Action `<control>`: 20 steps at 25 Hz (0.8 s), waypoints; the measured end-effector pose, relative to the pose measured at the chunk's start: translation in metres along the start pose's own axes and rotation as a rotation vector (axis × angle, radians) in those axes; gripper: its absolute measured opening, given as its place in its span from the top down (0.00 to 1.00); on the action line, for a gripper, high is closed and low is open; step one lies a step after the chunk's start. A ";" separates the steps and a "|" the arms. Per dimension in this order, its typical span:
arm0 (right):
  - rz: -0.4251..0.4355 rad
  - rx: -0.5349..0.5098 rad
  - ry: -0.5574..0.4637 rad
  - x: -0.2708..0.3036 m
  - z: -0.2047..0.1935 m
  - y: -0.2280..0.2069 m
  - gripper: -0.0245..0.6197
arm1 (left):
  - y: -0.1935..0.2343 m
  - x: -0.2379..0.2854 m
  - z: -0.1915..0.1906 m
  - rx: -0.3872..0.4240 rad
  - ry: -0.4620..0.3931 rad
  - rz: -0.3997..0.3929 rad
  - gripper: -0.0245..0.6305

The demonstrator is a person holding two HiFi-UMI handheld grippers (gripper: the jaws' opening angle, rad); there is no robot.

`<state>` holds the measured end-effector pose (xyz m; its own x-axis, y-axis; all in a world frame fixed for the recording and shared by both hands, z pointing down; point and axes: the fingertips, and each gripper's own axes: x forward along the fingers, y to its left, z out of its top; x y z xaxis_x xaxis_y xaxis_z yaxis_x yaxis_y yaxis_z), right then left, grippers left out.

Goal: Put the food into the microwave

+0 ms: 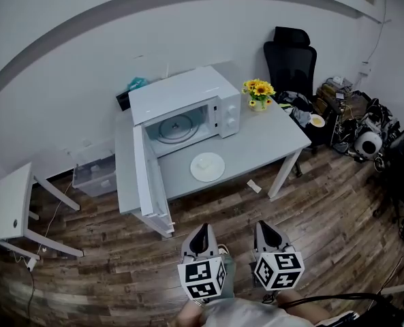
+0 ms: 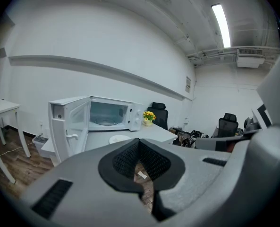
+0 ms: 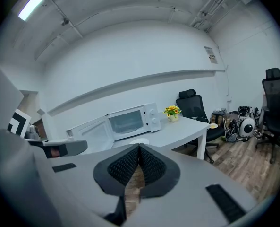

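A white microwave [image 1: 188, 107] stands on the grey table [image 1: 270, 142] with its door [image 1: 150, 182] swung wide open; the glass turntable [image 1: 176, 127] inside is bare. A white plate [image 1: 207, 167] lies on the table in front of the oven; I cannot tell what is on it. Both grippers are held low over the wooden floor, well short of the table. My left gripper [image 1: 201, 235] is shut with nothing in it, and so is my right gripper [image 1: 266, 229]. The left gripper view shows the microwave [image 2: 106, 115] and plate [image 2: 119, 139] ahead; the right gripper view shows the microwave [image 3: 130, 119] too.
A pot of yellow flowers [image 1: 259, 93] sits at the table's far right corner. A black office chair [image 1: 291, 63] and a heap of gear [image 1: 355, 125] stand to the right. A small white side table [image 1: 11, 206] and a clear bin [image 1: 96, 172] are on the left. A paper scrap [image 1: 254, 186] lies on the floor.
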<state>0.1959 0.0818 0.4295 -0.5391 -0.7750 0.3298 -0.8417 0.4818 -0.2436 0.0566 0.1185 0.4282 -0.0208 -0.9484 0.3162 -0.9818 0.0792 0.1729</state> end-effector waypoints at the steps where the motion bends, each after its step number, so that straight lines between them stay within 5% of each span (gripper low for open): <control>1: 0.001 0.000 0.000 0.005 0.002 -0.002 0.94 | 0.002 0.005 0.001 -0.001 -0.001 0.003 0.96; 20: 0.051 0.019 0.070 0.122 0.036 -0.029 0.94 | 0.036 0.114 0.036 -0.008 0.014 0.064 0.96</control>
<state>0.1558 -0.0415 0.4441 -0.5826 -0.7191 0.3789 -0.8128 0.5114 -0.2792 0.0125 0.0020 0.4366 -0.0803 -0.9371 0.3397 -0.9769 0.1417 0.1599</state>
